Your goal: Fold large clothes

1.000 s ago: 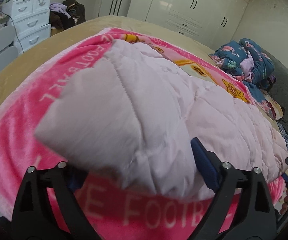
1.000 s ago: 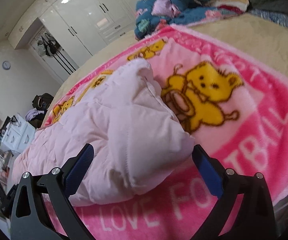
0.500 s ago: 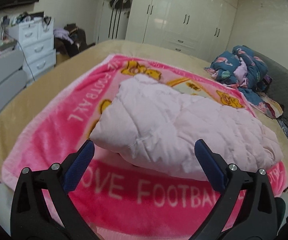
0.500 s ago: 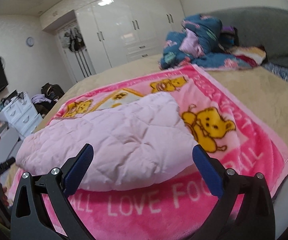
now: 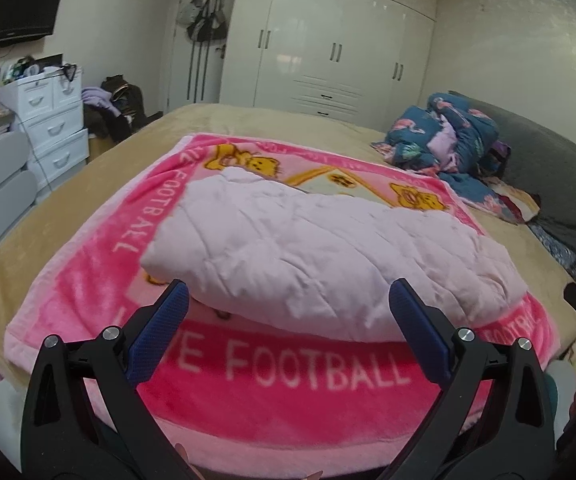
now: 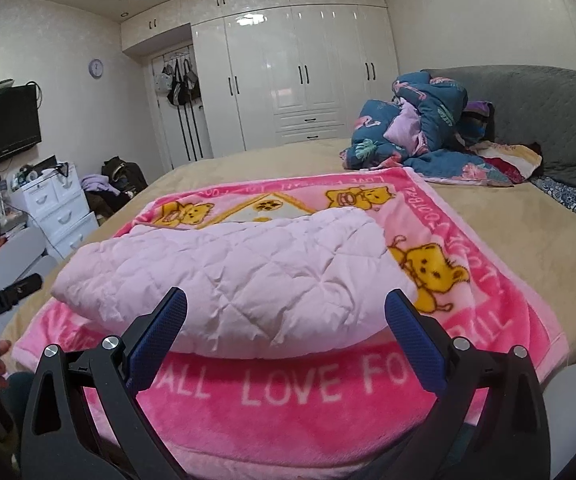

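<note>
Your left gripper [image 5: 288, 300] is spread wide with nothing between its blue pads [image 5: 160, 336]; its jaws have just finished opening, and the coat lies clear ahead of them. Your right gripper [image 6: 286, 300] is spread just as wide and holds nothing either.

The pale pink quilted coat [image 5: 319, 256] lies folded into a thick, puffy bundle on the pink blanket [image 5: 288, 396], nearer the blanket's front edge than its far edge, and just behind the "LOVE FOOTBALL" lettering. From the right wrist view the coat [image 6: 232, 280] covers the middle of the blanket [image 6: 288, 408], leaving the yellow bears showing by its right edge and at the far corners.

The blanket lies on the tan bed [image 6: 527, 264], close to the bed's front edge. A heap of blue bedding [image 6: 419, 136] lies at the bed's far right corner, well apart from the coat.
</note>
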`<state>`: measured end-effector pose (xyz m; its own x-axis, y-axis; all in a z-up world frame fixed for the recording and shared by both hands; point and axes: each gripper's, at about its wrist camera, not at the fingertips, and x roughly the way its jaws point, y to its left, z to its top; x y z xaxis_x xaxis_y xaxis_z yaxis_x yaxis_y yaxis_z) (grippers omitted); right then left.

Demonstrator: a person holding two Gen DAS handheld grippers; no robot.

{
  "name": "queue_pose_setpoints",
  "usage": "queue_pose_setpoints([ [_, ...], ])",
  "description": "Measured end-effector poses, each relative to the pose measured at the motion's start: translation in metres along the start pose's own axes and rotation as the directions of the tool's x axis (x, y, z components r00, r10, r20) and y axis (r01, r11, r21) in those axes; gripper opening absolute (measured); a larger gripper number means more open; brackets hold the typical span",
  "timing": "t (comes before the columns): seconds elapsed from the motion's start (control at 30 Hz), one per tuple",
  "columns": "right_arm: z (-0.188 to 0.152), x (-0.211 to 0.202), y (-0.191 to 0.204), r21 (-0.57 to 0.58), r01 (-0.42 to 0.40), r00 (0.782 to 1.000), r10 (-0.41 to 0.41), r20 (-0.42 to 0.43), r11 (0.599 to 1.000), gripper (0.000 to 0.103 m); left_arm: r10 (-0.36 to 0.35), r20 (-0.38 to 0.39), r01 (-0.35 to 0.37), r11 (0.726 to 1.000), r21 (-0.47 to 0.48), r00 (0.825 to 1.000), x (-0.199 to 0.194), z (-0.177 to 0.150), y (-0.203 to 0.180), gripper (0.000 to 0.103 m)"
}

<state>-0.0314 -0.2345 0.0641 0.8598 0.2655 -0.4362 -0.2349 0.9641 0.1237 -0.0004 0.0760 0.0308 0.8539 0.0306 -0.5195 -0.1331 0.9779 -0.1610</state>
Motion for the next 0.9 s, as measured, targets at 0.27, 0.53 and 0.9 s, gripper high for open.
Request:
queue_pose_setpoints([
  [0.27, -0.018, -0.01, 0.019, -0.046, -0.037, 0.999, 0.035, -0.031, 0.998, 0.099, -0.044, -0.042, 0.046, 0.998, 0.037, 0.998, 0.001, -0.026, -0.028, 0.094],
  [0.53, -0.047, 0.009, 0.041, -0.055, -0.084, 0.985, 0.074, -0.158, 0.995, 0.099, -0.075, -0.068, 0.079, 0.994, 0.072, 0.995, 0.005, -0.041, -0.051, 0.094],
  [0.9, -0.048, 0.01, 0.042, -0.058, -0.087, 0.989, 0.079, -0.127, 0.995, 0.099, -0.07, -0.072, 0.077, 0.992, 0.1, 0.995, 0.006, -0.047, -0.059, 0.094],
])
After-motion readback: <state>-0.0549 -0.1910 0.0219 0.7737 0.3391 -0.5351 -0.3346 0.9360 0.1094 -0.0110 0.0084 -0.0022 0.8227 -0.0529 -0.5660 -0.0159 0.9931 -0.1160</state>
